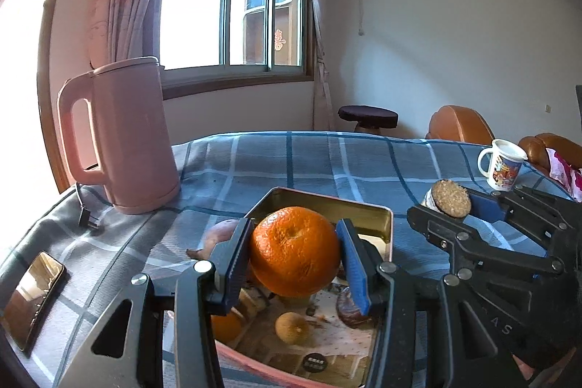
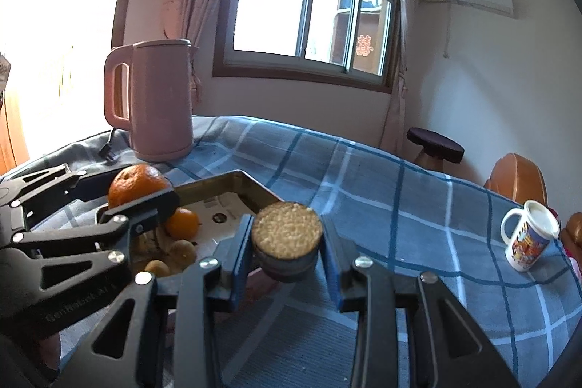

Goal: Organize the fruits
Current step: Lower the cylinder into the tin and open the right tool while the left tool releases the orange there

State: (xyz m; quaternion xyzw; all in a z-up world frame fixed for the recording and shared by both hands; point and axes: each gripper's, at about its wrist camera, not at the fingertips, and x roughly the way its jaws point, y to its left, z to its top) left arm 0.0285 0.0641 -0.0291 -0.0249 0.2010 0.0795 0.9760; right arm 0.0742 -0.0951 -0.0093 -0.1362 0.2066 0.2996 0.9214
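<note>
Left wrist view: the left gripper [image 1: 294,255] is seen closed partway on a large orange [image 1: 294,251], its blue pads pressed to both sides, the fruit held above an open rectangular tin [image 1: 374,217]. A smaller orange [image 1: 225,328], a brownish round fruit [image 1: 293,328] and a dark item are seen inside the tin, which rests on a blue checked cloth [image 1: 327,159].

In the right wrist view, the right gripper [image 2: 287,242] is shown narrowly closed on a cork-topped jar [image 2: 287,231], held above the cloth beside the tin. Lettering is moulded on the gripper frames, but it cannot be read with certainty. A printed mug [image 2: 529,239] bears a picture whose writing is illegible.
</note>
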